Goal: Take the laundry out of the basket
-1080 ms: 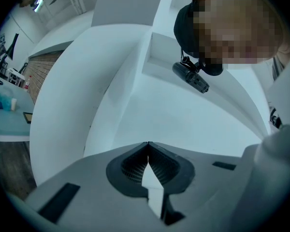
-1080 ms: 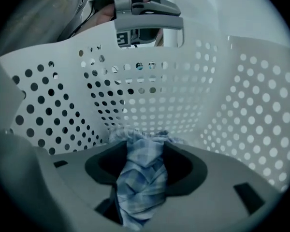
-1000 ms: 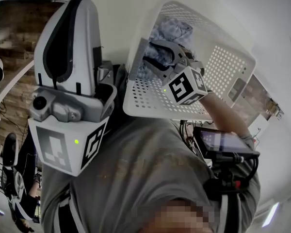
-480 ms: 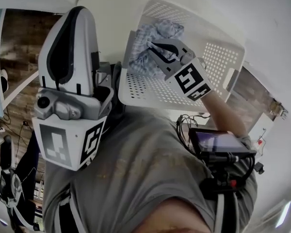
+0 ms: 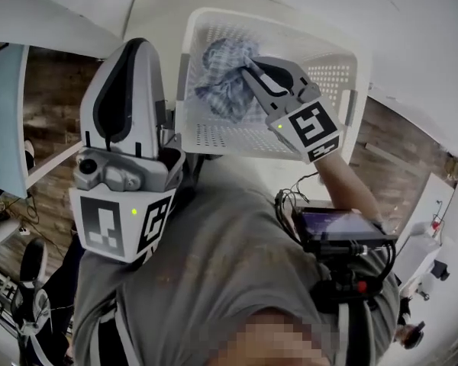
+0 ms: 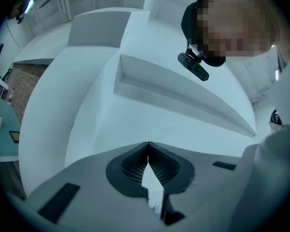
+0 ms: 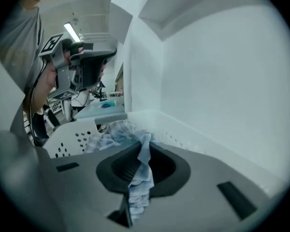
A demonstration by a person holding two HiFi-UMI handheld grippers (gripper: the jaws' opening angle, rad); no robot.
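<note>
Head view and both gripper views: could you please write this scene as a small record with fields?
Basket: white perforated plastic laundry basket, in front of the person
Laundry: pale blue checked cloth, bunched inside the basket
Right gripper: jaws have just been closing, now clamped on a fold of the cloth
Left gripper: jaws together, nothing between them, outside the basket
Task state: cloth gripped, not yet out of the basket
</note>
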